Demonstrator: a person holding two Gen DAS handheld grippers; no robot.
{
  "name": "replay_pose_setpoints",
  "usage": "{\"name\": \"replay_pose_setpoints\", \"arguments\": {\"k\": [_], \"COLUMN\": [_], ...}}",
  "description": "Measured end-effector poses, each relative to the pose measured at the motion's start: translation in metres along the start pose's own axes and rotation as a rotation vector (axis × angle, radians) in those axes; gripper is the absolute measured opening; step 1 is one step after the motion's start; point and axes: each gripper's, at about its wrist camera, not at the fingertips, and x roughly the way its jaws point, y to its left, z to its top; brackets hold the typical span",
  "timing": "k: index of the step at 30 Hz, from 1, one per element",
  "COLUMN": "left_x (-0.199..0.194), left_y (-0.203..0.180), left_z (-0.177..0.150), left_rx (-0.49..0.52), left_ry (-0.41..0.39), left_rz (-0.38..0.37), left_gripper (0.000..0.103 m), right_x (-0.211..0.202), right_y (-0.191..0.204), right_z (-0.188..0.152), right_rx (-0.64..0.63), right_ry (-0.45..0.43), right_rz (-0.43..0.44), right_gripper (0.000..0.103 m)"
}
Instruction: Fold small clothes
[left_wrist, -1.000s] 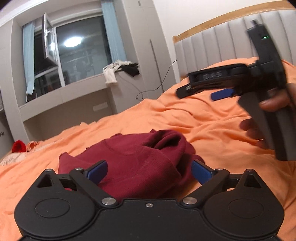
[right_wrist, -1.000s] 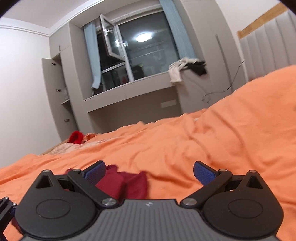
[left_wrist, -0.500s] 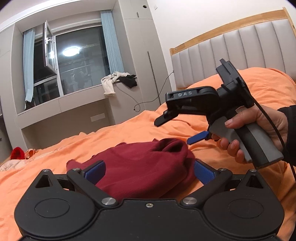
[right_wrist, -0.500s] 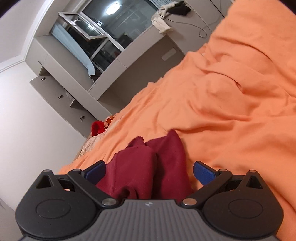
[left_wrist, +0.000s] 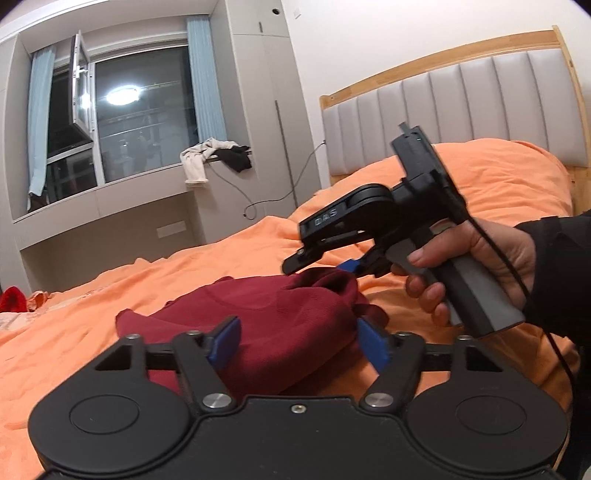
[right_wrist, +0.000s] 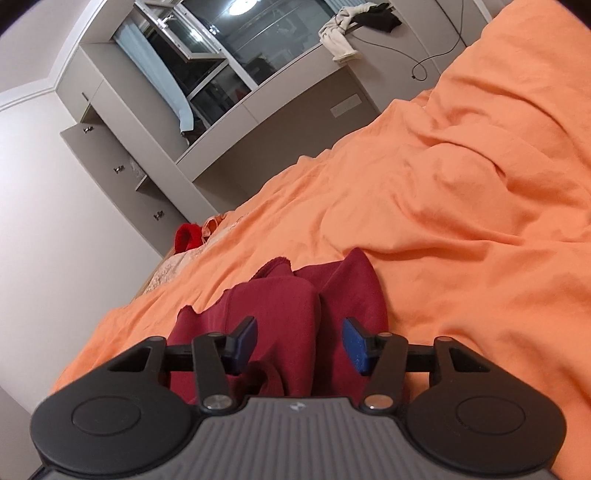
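A crumpled dark red garment lies on the orange bed cover. My left gripper sits low at its near edge, and its jaws are closing with a bunch of the cloth between the blue pads. No firm pinch shows. A hand holds my right gripper tilted down at the garment's far right edge. In the right wrist view, the right gripper also has its jaws closing over folds of red cloth, with gaps left at the pads.
A padded headboard stands at the back right. Clothes hang on the window ledge, with a cable trailing down. A bright red item lies at the bed's far edge, beside a grey cabinet.
Both pairs of jaws have narrowed around the red cloth. The right gripper rolled and came down onto the garment's far edge. The left gripper barely shifted.
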Motion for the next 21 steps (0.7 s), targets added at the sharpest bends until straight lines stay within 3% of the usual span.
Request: {"name": "replay_pose_setpoints", "arguments": {"k": [2,3,5,7,8,16,21], "left_x": [0.002,0.003,0.006,0.008,0.009,0.016,0.033], "left_y": [-0.004,-0.006,-0.009,-0.010,-0.009,-0.013,-0.025], "left_z": [0.000,0.000,-0.001,-0.001,-0.001,0.010,0.015], "left_rx": [0.019,0.027,0.039,0.039,0.033,-0.028,-0.027], "left_ry": [0.011,0.018,0.031,0.034,0.034,-0.009,0.009], "left_rz": [-0.013,-0.017,-0.012,0.004,0.007,0.007,-0.017], "left_gripper": [0.044,0.040,0.023,0.015,0.013,0.010,0.010], "right_x": [0.002,0.003,0.004,0.005,0.004,-0.014,-0.018], "right_y": [0.001,0.001,0.000,0.000,0.000,0.018,0.012], "right_z": [0.000,0.000,0.000,0.000,0.000,0.015,0.021], "right_rx": [-0.011,-0.014,-0.015,-0.023,-0.027,-0.144,-0.140], "right_ry": [0.010,0.016,0.023,0.021,0.012,-0.109,-0.137], "right_rz": [0.003,0.007,0.011,0.007,0.007,-0.004,-0.053], "right_gripper": [0.043,0.041,0.027,0.017,0.008,0.006,0.006]}}
